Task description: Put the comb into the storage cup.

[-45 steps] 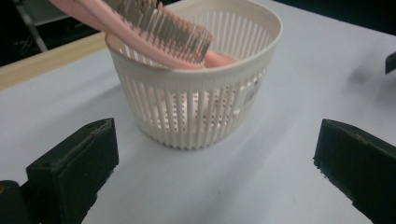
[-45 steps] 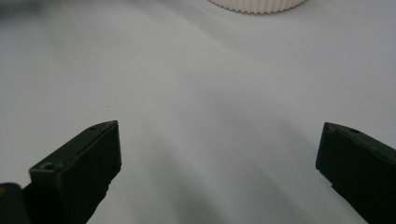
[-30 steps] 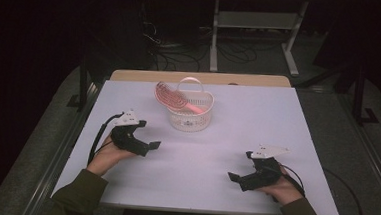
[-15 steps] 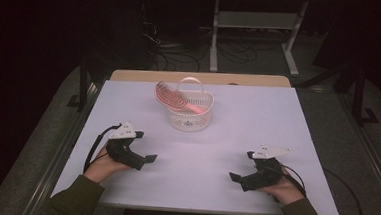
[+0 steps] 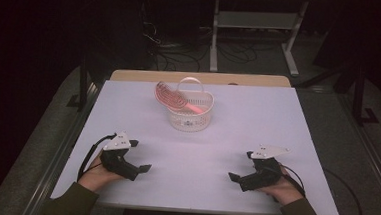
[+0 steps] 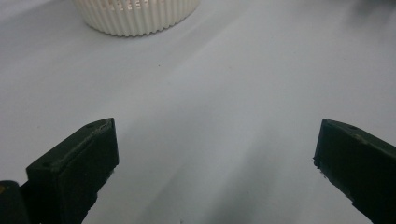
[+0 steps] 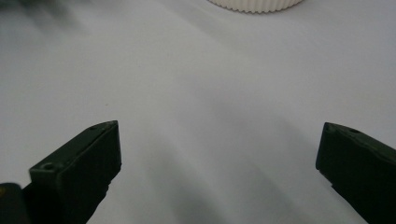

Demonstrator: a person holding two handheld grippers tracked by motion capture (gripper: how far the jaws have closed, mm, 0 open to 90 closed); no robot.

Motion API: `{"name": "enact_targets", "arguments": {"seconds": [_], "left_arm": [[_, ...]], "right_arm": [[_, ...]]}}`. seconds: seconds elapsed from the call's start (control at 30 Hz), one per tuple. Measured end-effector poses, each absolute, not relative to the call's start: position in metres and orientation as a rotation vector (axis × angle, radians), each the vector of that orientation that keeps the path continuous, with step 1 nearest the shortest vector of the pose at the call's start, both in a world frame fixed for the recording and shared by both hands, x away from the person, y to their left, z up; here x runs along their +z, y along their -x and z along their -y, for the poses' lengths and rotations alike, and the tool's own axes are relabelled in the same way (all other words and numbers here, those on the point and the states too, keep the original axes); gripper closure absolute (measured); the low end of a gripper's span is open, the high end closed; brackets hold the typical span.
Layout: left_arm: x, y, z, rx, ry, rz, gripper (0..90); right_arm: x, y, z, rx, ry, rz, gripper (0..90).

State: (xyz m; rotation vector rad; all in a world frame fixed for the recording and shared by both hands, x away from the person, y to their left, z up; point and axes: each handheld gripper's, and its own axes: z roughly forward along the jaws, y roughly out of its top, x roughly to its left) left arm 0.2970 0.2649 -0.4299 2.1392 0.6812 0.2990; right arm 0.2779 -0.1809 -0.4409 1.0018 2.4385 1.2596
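Both tools, left tool (image 5: 142,168) and right tool (image 5: 233,179), rest wide open and empty on the bench (image 5: 238,120), well short of the white basket (image 5: 190,118) holding a pink hairbrush (image 5: 169,96).

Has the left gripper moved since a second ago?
Yes. In the high view the left gripper has drawn back from the white basket toward the table's near edge.

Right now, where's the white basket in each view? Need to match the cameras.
High view: the white basket stands at the table's far middle, a pink brush leaning out of it.
Left gripper view: its ribbed wall is at the top edge, left of centre.
Right gripper view: its ribbed bottom rim is at the top edge, right of centre.
Shared landmark: that ribbed wall.
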Motion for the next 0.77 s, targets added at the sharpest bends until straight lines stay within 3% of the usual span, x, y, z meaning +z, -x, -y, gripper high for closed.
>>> {"name": "enact_targets", "arguments": {"seconds": [0.77], "left_arm": [[-0.4364,-0.2903,-0.2716,0.286,-2.141,-0.668,0.0]], "right_arm": [[-0.4425,-0.2787,0.1804,1.248,-1.006,-2.442,0.0]]}}
